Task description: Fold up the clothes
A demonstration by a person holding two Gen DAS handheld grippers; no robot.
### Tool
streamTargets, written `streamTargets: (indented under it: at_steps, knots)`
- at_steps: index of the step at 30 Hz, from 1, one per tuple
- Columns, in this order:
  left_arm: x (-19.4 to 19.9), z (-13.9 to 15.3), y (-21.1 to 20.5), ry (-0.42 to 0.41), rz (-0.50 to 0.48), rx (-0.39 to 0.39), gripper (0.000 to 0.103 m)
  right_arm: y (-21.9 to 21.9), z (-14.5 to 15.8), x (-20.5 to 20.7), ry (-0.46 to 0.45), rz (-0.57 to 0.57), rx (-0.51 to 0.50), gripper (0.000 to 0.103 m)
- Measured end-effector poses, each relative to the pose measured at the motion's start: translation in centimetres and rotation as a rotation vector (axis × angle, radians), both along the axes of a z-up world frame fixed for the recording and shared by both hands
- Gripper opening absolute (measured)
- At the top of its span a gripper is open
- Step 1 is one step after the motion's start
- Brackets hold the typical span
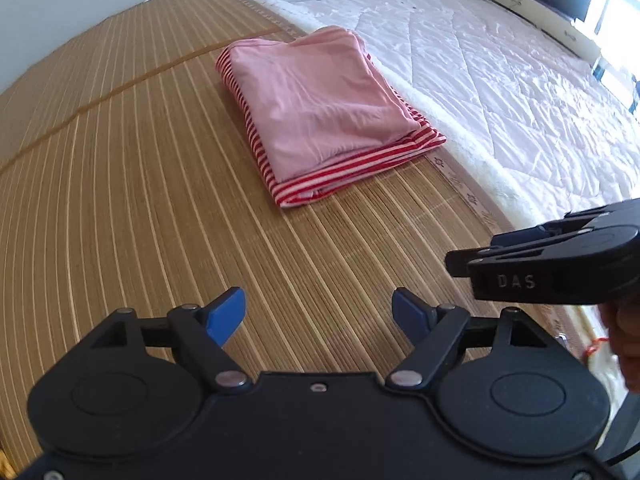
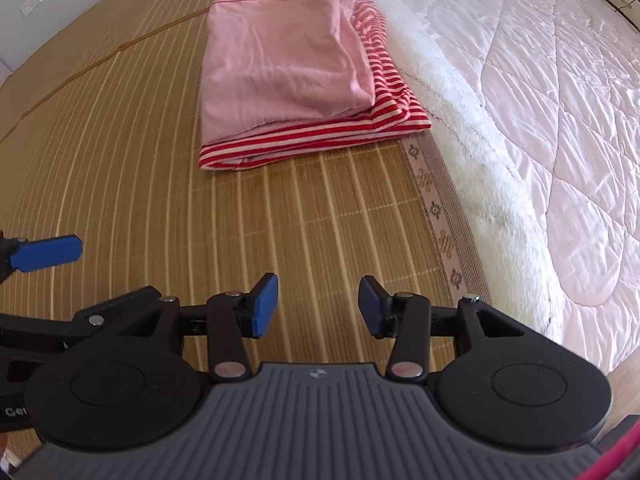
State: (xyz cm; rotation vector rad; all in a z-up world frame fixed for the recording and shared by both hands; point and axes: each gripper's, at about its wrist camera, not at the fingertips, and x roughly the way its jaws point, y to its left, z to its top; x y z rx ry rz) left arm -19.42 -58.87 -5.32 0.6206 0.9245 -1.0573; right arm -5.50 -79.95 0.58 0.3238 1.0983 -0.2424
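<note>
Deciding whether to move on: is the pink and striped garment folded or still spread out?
Folded. The garment lies as a compact layered rectangle on the bamboo mat, striped edges stacked beneath pink; neither gripper touches it.

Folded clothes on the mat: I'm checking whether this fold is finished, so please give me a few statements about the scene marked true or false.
1. The folded clothes lie on the bamboo mat. True.
2. The left gripper holds a corner of the clothes. False: its jaws are wide apart with nothing between them, and it is clear of the pile.
3. A plain pink layer sits on top, with red and white stripes showing below it. True.
4. The right gripper is clamped shut. False: its pads stand apart over bare mat.
5. The clothes lie in the middle of the white quilt. False: they lie on the mat beside it.
</note>
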Motion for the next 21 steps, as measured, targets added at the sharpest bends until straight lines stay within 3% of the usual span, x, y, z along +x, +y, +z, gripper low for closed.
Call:
streamTargets:
  at_steps: [21]
  knots:
    - [-3.7, 0.9, 6.1, 0.017, 0.054, 0.000, 0.082, 4.8, 1.5, -4.5, 0.009, 0.061, -0.020, 0.052]
